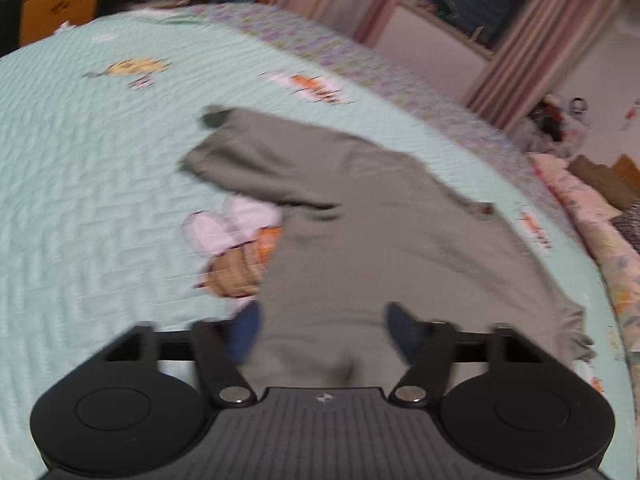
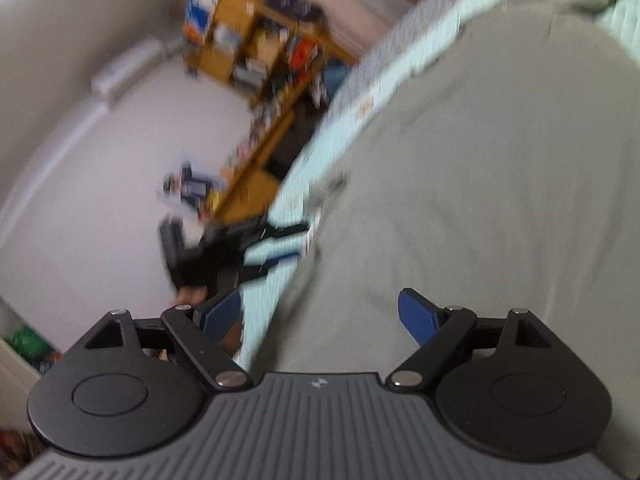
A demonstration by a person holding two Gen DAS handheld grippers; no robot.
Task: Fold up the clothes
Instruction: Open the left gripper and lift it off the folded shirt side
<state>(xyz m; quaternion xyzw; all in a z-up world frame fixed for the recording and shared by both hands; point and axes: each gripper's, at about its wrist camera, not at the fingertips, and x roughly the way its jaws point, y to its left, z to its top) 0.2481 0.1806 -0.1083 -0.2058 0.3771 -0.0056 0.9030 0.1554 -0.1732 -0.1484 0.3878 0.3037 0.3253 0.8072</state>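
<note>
Grey long-sleeved top (image 1: 360, 216) lies flat on a pale green quilted bedspread (image 1: 88, 184) with cartoon prints. In the left wrist view its long axis runs from the near edge by the gripper up and away, leaning a bit to the left; body is nearest the camera, one sleeve (image 1: 248, 152) folded across, pointing up-left, dark cuff at its far end. Bunched fabric at the right edge of the top, near the bed's side.

Left gripper (image 1: 324, 330) hangs over the near end of the top, jaws spread wide, blue pads either side of the grey cloth, nothing pinched between them. Same gripper shows small and blurred in the right wrist view (image 2: 280, 240), at the edge of the top, held by a gloved hand (image 2: 192, 264), jaws apart.

Right gripper (image 2: 320, 316) also wide open, nothing held; right pad (image 2: 416, 316) over grey cloth, left pad (image 2: 222, 316) off the bed's edge. That view is rolled, so the bed runs diagonally up to the right.

Background blurred: wooden shelves (image 2: 256, 40) cluttered, pink curtains (image 1: 512, 56), white wall
</note>
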